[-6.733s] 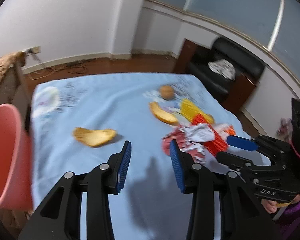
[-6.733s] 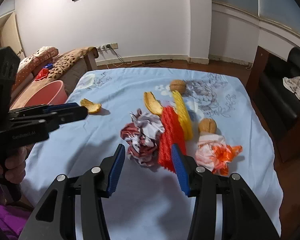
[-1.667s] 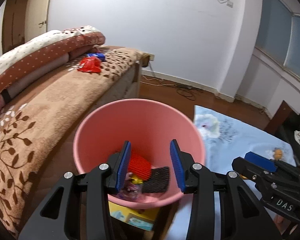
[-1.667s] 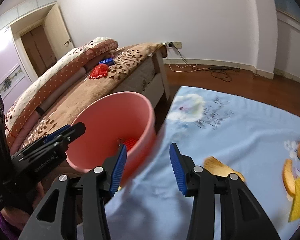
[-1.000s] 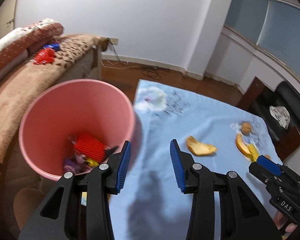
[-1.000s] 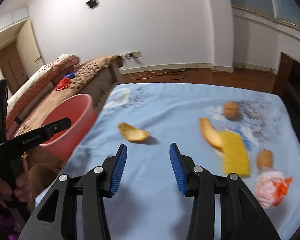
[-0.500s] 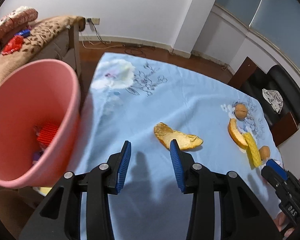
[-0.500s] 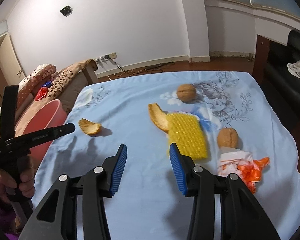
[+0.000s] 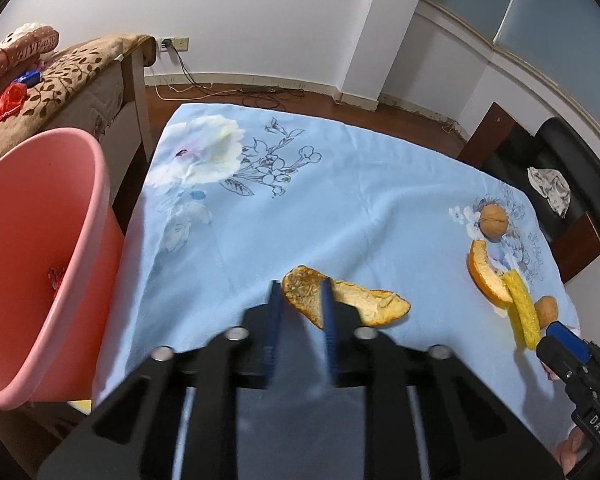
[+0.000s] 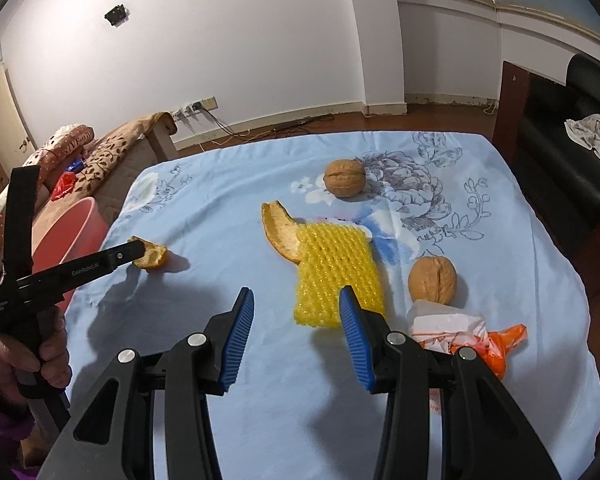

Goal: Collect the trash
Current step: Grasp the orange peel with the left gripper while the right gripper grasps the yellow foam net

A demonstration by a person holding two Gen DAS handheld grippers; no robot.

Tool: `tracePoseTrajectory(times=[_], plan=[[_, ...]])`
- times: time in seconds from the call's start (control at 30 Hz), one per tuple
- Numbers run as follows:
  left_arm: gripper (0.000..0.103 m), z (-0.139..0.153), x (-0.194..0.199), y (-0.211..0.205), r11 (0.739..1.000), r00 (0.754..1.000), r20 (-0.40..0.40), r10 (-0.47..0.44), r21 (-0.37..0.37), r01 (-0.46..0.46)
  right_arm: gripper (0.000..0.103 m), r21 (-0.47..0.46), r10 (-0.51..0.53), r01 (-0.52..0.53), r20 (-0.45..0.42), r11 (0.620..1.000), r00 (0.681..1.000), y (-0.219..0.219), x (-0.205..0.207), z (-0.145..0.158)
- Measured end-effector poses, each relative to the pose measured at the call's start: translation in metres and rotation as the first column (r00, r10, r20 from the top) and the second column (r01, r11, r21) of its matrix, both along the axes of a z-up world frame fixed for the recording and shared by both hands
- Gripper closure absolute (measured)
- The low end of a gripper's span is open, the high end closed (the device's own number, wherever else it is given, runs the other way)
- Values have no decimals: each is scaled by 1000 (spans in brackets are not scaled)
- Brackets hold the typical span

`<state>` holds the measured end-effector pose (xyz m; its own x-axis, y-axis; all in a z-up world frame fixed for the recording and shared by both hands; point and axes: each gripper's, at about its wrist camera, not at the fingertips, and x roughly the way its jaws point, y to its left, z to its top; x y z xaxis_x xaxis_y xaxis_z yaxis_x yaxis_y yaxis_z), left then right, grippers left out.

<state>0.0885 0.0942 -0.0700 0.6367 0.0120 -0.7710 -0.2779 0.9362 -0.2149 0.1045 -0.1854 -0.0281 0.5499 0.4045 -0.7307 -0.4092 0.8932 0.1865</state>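
Left gripper [image 9: 300, 300] jaws just been closing around the orange peel [image 9: 342, 302] on the bench [image 9: 340, 208], apparently pinching it. Right gripper [image 10: 296, 320] jaws spread, empty, above the yellow foam net [image 10: 336, 272].

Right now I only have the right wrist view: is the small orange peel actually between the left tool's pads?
Observer: Yes. The left wrist view shows one end of the orange peel between the pads of the left tool. Its jaws have just been closing, but blur hides whether they press on it.
Operator: Anything in the bin yet?
Observer: A red piece lies inside the pink bin.
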Motion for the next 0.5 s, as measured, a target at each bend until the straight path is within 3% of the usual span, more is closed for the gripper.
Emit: tracePoseTrajectory(times=[0.13,0.5], plan=[[99,6,-4,0,1000,1000,24,-4,-8,4,59,-13,-4,4,-10,1000,1000,1,3,-3],[100,37,-28,-6,1000,994,109,-23,-7,24,59,-100,-30,27,-29,995,999,10,13,-15]])
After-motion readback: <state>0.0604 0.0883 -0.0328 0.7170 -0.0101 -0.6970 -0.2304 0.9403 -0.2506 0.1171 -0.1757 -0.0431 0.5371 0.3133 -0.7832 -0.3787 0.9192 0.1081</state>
